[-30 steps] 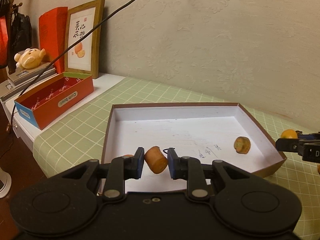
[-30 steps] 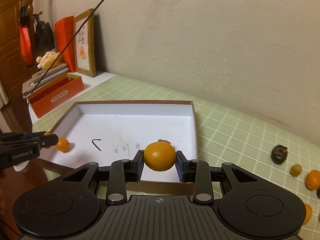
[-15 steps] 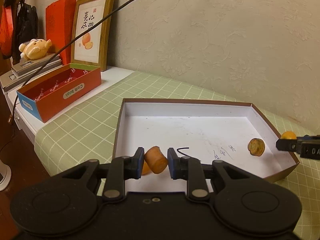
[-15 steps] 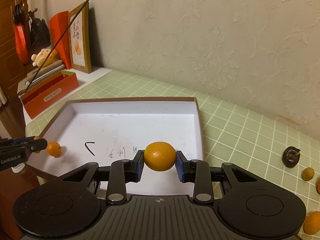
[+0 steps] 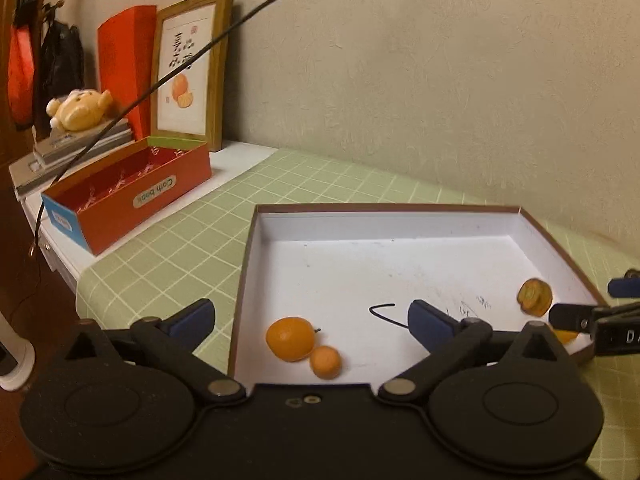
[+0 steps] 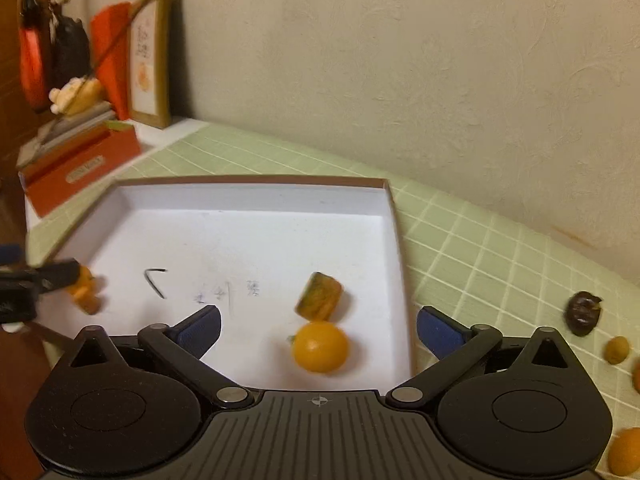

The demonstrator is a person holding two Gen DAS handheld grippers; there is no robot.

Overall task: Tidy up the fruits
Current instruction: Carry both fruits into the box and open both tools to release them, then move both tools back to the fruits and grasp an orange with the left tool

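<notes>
While both our left tool point(image 5: 310, 318) and right tool point(image 6: 319, 326) hang spread and empty, their fruits lying loose in the white tray point(image 6: 394, 224) just ahead, we risk the round orange point(image 6: 320, 346) rolling.

red box point(image 5: 132, 196): "Cloth book", upside down | right claw point(image 5: 592, 308): "D"

Two fruits point(image 5: 291, 338) touch at the tray's point(image 5: 440, 210) near-left corner, a third point(image 5: 535, 297) far right.
</notes>
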